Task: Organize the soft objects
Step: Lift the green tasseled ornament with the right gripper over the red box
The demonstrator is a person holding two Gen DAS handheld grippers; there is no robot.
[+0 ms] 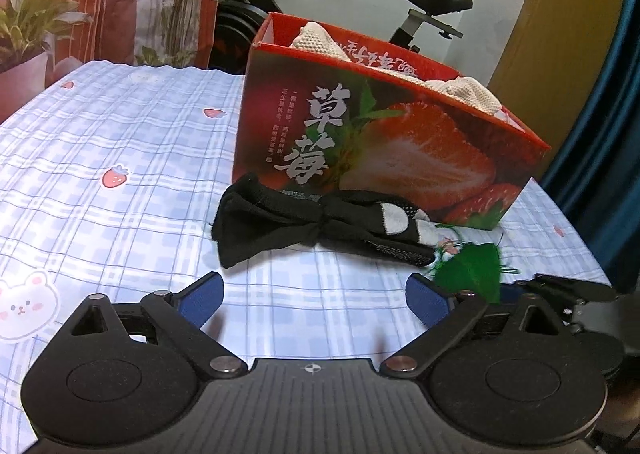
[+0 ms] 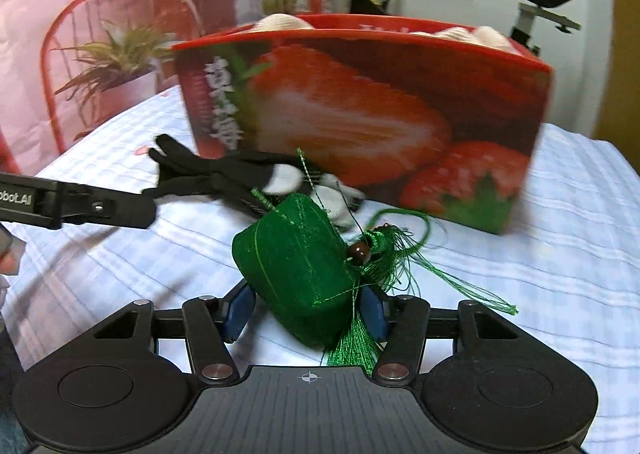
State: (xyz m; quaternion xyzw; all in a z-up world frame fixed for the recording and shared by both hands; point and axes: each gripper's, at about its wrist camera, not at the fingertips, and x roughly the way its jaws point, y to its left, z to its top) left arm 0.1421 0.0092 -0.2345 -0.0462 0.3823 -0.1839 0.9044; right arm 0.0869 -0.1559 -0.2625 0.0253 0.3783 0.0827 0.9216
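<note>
A red strawberry box [image 1: 384, 134] stands on the checked cloth, with cream knitted items [image 1: 316, 40] inside. A knotted black sock bundle [image 1: 320, 220] with grey patches lies in front of it. My left gripper [image 1: 314, 300] is open and empty, just short of the bundle. My right gripper [image 2: 306, 312] is shut on a green tasselled sachet [image 2: 298, 260] and holds it above the cloth before the box [image 2: 380, 114]. The sachet also shows at the right in the left wrist view [image 1: 474, 266]. The sock bundle [image 2: 224, 176] lies beyond it.
The blue-and-white checked cloth [image 1: 120, 134] with strawberry prints covers the table. An exercise bike [image 1: 420, 2] stands behind the box. Potted plants [image 1: 32, 26] and a red wire chair [image 2: 120, 34] stand at the back left. The left gripper's arm [image 2: 76, 204] reaches in from the left.
</note>
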